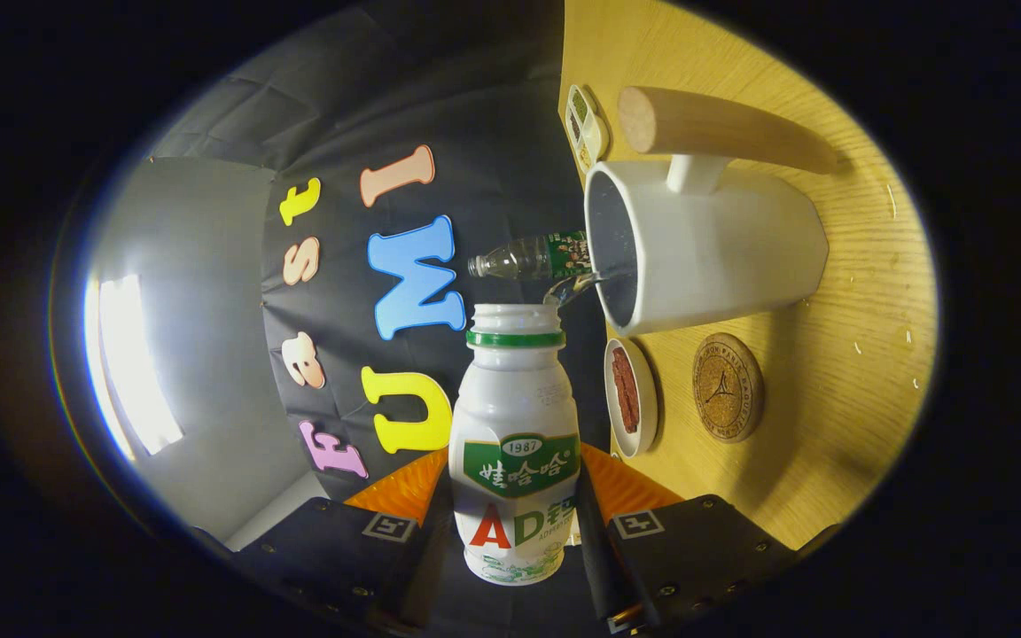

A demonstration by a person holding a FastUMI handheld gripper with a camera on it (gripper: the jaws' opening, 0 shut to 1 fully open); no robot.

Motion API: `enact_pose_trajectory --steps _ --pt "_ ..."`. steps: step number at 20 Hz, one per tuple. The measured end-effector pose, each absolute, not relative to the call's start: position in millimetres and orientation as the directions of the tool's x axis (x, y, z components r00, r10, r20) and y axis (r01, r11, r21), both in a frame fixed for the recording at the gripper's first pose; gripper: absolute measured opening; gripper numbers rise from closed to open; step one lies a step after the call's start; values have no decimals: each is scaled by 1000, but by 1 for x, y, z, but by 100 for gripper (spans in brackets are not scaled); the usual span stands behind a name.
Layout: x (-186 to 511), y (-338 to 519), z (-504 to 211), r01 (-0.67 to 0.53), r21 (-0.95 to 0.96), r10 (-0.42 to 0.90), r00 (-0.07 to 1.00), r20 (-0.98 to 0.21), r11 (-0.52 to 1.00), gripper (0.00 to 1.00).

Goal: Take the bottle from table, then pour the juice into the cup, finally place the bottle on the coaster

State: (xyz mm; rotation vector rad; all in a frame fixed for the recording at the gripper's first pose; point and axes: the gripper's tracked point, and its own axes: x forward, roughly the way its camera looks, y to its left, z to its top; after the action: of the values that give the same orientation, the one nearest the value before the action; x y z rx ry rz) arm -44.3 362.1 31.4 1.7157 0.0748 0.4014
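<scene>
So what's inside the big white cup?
A thin stream runs from the bottle, clamped between the gripper fingers, into the white cup. Its inside looks dark; the level is hidden.

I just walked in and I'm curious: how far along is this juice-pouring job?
Done: the bottle is off the table, clamped between the gripper fingers. In hand: the pour; the view is rolled over, and the bottle's open mouth is just short of the cup rim. I cannot tell whether juice is flowing. Left: finishing the pour and standing the bottle on the coaster, which is still bare.
</scene>
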Motion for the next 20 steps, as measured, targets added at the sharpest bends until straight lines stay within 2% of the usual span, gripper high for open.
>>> enact_pose_trajectory --steps 20 --pt "-46 355 34 -168 956 263 937 230 -239 66"
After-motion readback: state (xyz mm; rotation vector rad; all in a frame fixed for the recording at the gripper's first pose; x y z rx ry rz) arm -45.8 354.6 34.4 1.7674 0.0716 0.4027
